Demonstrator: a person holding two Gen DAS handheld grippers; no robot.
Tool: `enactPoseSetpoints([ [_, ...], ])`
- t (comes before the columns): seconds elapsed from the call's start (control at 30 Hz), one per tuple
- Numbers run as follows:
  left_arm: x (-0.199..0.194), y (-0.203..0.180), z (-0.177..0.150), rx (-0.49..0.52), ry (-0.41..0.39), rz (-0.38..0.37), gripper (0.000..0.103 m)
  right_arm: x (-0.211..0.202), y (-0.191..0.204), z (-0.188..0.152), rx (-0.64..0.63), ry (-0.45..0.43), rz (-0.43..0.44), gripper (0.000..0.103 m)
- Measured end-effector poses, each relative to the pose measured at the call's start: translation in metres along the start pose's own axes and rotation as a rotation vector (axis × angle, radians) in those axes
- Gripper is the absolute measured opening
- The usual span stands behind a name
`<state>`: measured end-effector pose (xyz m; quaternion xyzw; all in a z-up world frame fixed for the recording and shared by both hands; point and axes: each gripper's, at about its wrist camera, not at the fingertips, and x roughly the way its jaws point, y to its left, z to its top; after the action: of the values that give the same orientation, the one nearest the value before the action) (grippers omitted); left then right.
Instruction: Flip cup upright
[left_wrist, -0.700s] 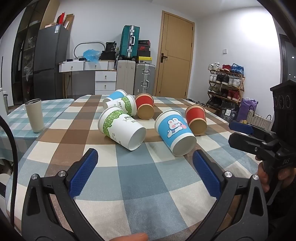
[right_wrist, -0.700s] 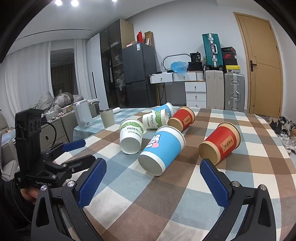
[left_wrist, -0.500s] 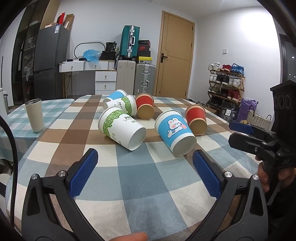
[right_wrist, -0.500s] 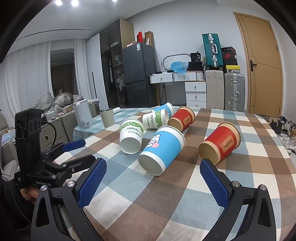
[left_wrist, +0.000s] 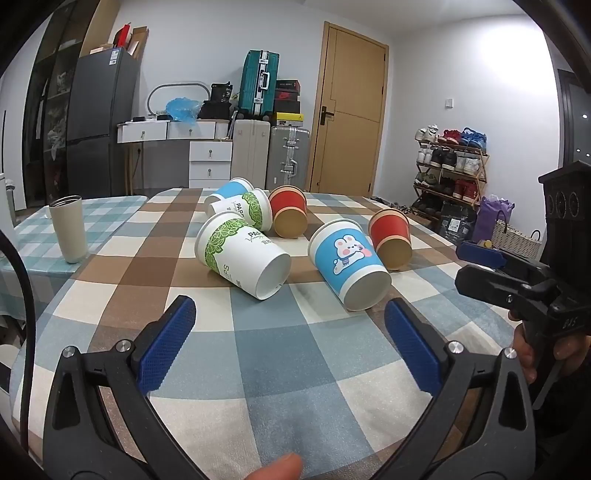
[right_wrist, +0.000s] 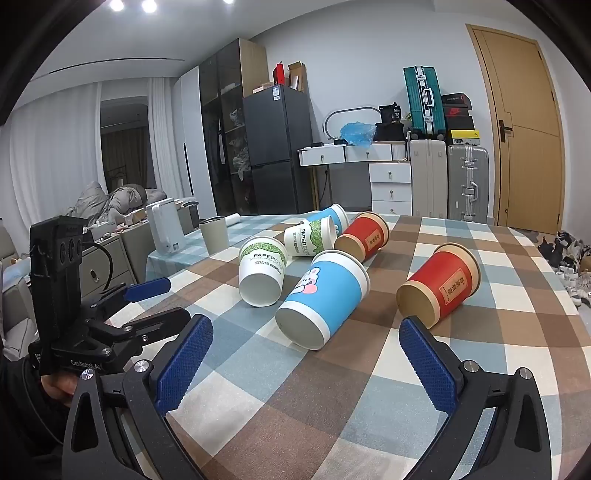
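Note:
Several paper cups lie on their sides on the checked tablecloth (left_wrist: 258, 354). Nearest are a white cup with green leaves (left_wrist: 242, 254) (right_wrist: 263, 271) and a blue cup with a rabbit (left_wrist: 349, 264) (right_wrist: 323, 299). A red cup (left_wrist: 391, 238) (right_wrist: 439, 284) lies to the right. Behind them lie another red cup (left_wrist: 289, 216) (right_wrist: 364, 236), a second green-leaf cup (left_wrist: 243, 210) (right_wrist: 310, 236) and a second blue cup (left_wrist: 231, 190) (right_wrist: 334, 214). My left gripper (left_wrist: 290, 339) is open and empty, short of the cups. My right gripper (right_wrist: 304, 354) is open and empty, just short of the rabbit cup.
A beige tumbler (left_wrist: 68, 229) (right_wrist: 214, 234) stands upright on the teal-checked side at the left. A white kettle (right_wrist: 164, 229) stands beyond it. Each gripper shows in the other's view: the right one at the right edge (left_wrist: 517, 284), the left one at the left (right_wrist: 110, 314).

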<state>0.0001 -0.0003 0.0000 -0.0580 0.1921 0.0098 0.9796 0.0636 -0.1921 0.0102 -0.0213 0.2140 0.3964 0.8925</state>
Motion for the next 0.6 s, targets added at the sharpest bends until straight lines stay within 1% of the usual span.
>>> enactPoseSetpoints([
  [0.6,0.0007,-0.0009,-0.0001,-0.001,-0.003,0.0,0.102,0.0001,-0.0002,0.0,0.0,0.0,-0.001,0.103],
])
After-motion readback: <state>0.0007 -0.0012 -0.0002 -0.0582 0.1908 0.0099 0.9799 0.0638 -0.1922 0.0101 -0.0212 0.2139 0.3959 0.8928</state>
